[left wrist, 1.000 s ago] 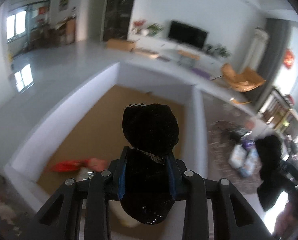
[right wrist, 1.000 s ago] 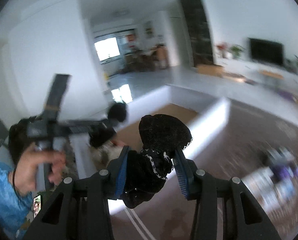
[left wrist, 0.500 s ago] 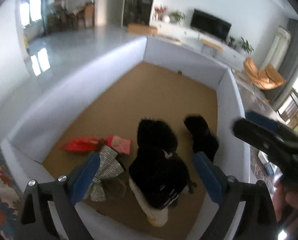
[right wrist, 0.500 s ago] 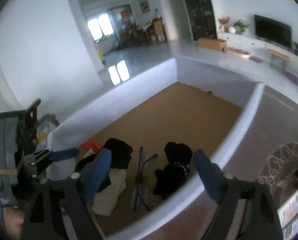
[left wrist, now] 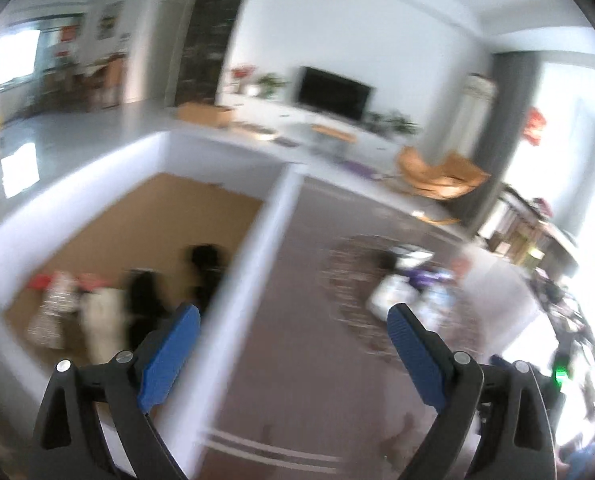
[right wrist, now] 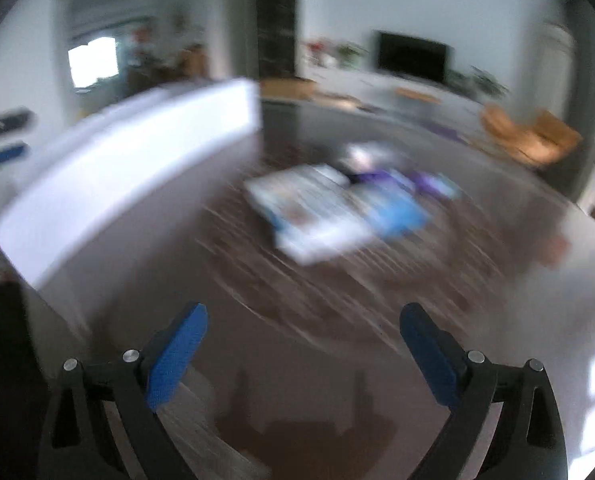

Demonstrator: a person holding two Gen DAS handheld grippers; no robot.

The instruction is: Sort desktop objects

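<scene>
My left gripper is open and empty, above the right wall of the white box. Inside the box lie two black socks, a pale item and a silver bow with red packets, all blurred. My right gripper is open and empty above the dark table. A blurred pile of packets and booklets lies ahead of it. The pile also shows in the left wrist view. The white box wall stands to its left.
The dark brown table lies to the right of the box. A round patterned mat lies under the pile. A living room with a television and an orange chair lies beyond.
Both grippers have swung right, away from the box, with jaws open. The two black socks that they dropped lie in the box. Both views are motion-blurred.
</scene>
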